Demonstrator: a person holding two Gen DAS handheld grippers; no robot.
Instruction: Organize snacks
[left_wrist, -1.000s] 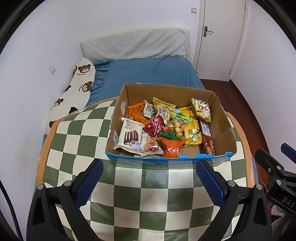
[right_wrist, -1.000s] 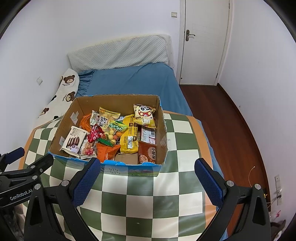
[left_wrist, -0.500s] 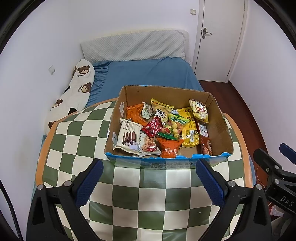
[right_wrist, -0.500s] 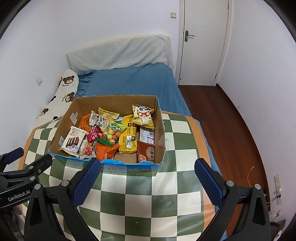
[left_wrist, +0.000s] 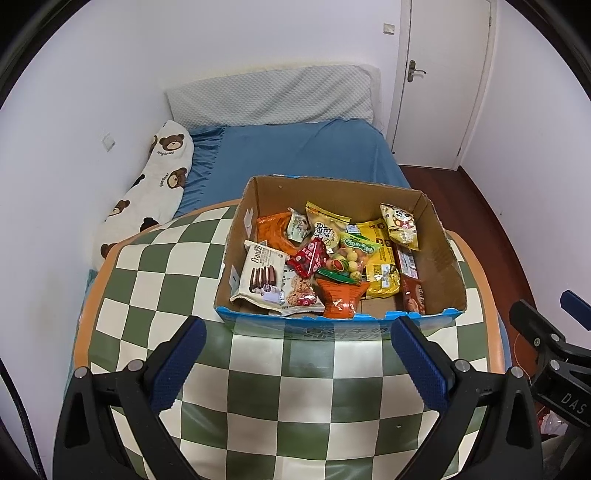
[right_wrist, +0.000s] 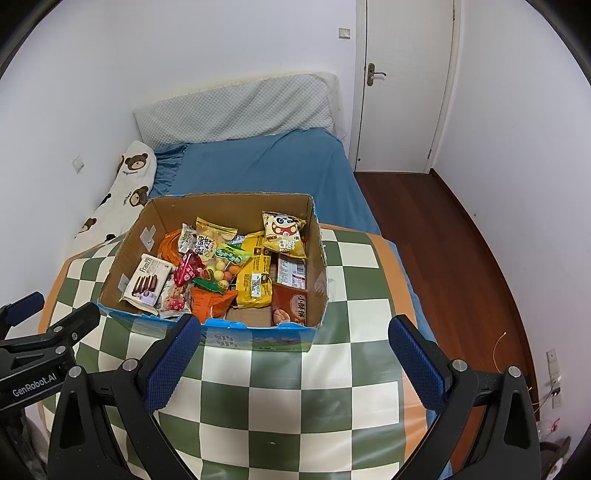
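An open cardboard box (left_wrist: 447, 273) (right_wrist: 317, 280) with a blue front edge stands on the checkered table (left_wrist: 258, 398) (right_wrist: 295, 398). It holds several snack packets: a white wafer pack (left_wrist: 260, 275) (right_wrist: 147, 282), an orange bag (left_wrist: 338, 297) (right_wrist: 210, 302), yellow bags (left_wrist: 380, 258) (right_wrist: 255, 273), a red packet (left_wrist: 308, 256) and a brown packet (right_wrist: 290, 308). My left gripper (left_wrist: 297, 360) hangs open over the table in front of the box, empty. My right gripper (right_wrist: 293, 360) is open and empty too, near the box's front right corner.
Behind the table lies a bed with a blue sheet (left_wrist: 295, 155), a grey pillow (left_wrist: 269, 98) and a bear-print bolster (left_wrist: 151, 188). A white door (right_wrist: 402, 81) and wooden floor (right_wrist: 443, 251) are at the right. The table's orange rim (right_wrist: 402, 266) marks its edge.
Both grippers have drawn back slightly and shifted; the box appears a little farther and more to the left in each view. Nothing was grasped.
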